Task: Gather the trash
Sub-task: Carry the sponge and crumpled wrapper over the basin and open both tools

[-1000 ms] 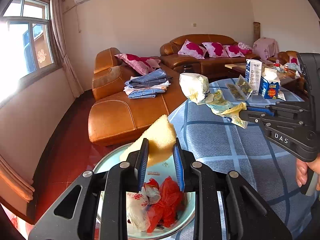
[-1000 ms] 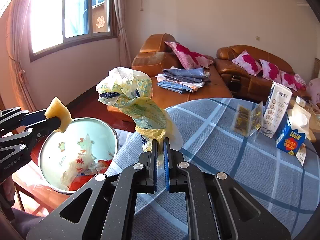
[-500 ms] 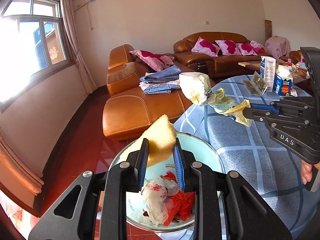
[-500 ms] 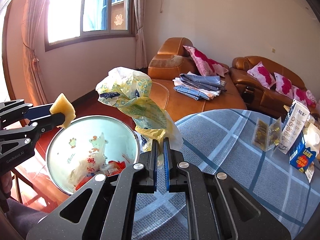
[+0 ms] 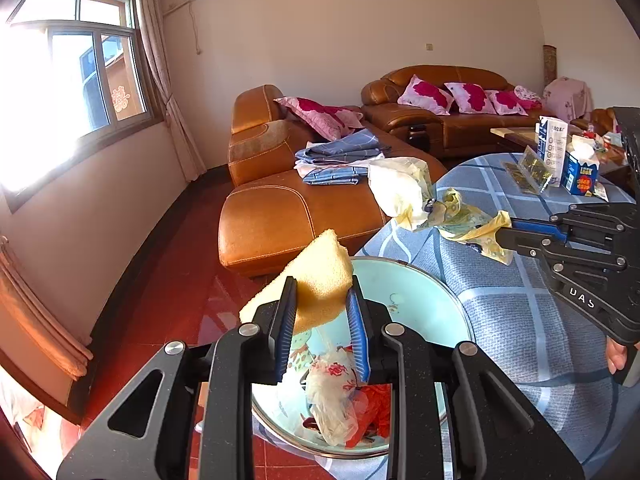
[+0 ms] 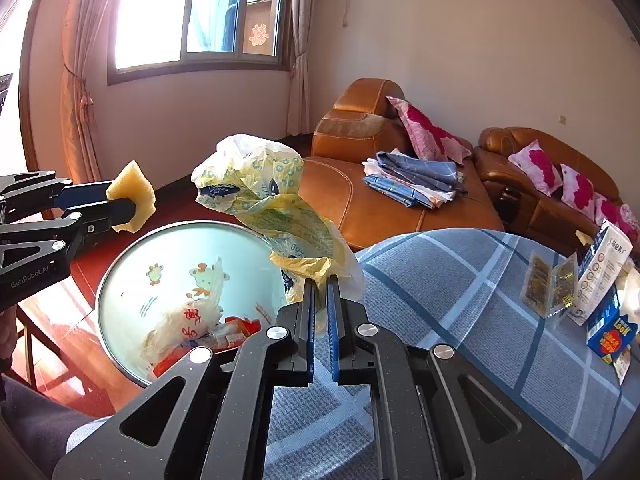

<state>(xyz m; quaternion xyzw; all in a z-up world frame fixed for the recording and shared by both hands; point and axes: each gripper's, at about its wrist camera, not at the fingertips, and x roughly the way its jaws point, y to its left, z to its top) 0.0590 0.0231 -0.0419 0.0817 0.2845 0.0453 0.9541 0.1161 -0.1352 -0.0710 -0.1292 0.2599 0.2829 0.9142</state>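
My left gripper [image 5: 320,292] is shut on a yellow sponge [image 5: 316,276] and holds it above the far rim of a light blue basin [image 5: 416,300]. The basin holds crumpled white and red plastic trash [image 5: 340,396]. My right gripper [image 6: 319,280] is shut on a crumpled yellow and white plastic bag [image 6: 260,192], held in the air over the basin's [image 6: 120,272] right rim. The right gripper with the bag [image 5: 420,196] also shows in the left wrist view, and the left gripper with the sponge [image 6: 134,196] shows in the right wrist view.
A round table with a blue checked cloth [image 6: 460,320] lies right of the basin. Cartons and snack packets [image 6: 600,280] stand at its far side. An orange leather sofa [image 5: 288,208] with folded clothes stands beyond. The floor is red tile.
Both grippers have swung left toward the basin, which now sits more fully under them. Both grips are unchanged.
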